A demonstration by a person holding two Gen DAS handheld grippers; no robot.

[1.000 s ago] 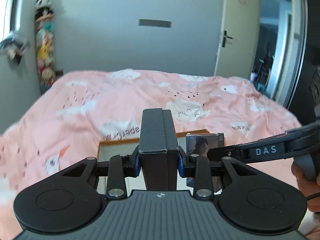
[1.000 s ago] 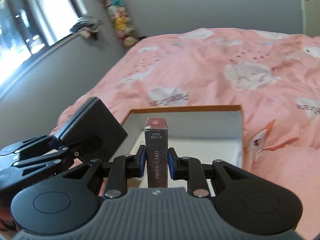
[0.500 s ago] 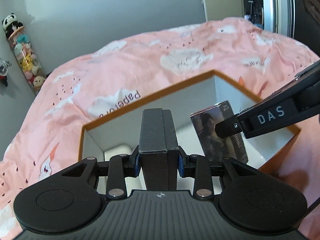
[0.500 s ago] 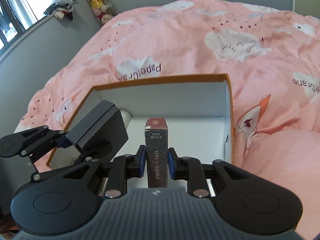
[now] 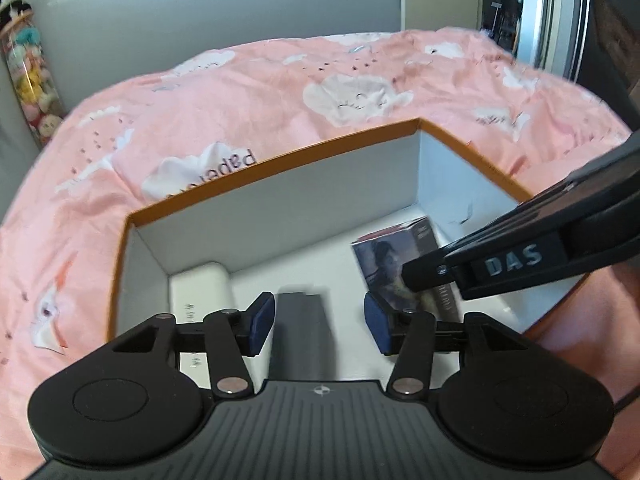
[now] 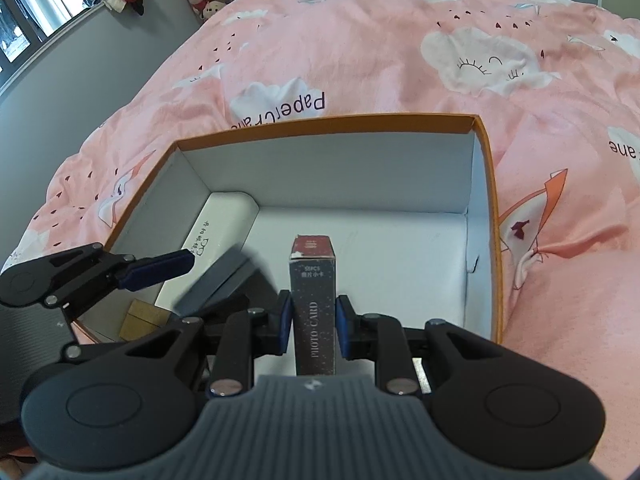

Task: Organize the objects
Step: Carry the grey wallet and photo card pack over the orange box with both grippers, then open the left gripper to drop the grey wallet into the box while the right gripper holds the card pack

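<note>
An orange-rimmed cardboard box (image 5: 280, 160) with a white inside lies on the pink bed. My left gripper (image 5: 319, 324) hangs over its near part and its jaws are opening. The dark grey case (image 5: 304, 332) sits blurred between the blue pads (image 5: 262, 322), clear of both. In the right wrist view the same case (image 6: 216, 284) tilts below the left gripper's upper pad (image 6: 160, 270). My right gripper (image 6: 313, 320) is shut on an upright photo card box (image 6: 314, 300), low inside the cardboard box (image 6: 486, 184). The left wrist view shows that card box (image 5: 396, 268) too.
A white rounded pack (image 6: 224, 224) lies along the box's left wall, also visible as the white pack (image 5: 200, 292). A brown piece (image 6: 140, 320) rests in the near left corner. Pink bedding (image 6: 400, 48) surrounds the box. A grey wall and a door stand beyond the bed.
Both grippers have come down into the cardboard box. The left jaws have spread apart and the dark case is loose between them. The right grip on the card box is unchanged.
</note>
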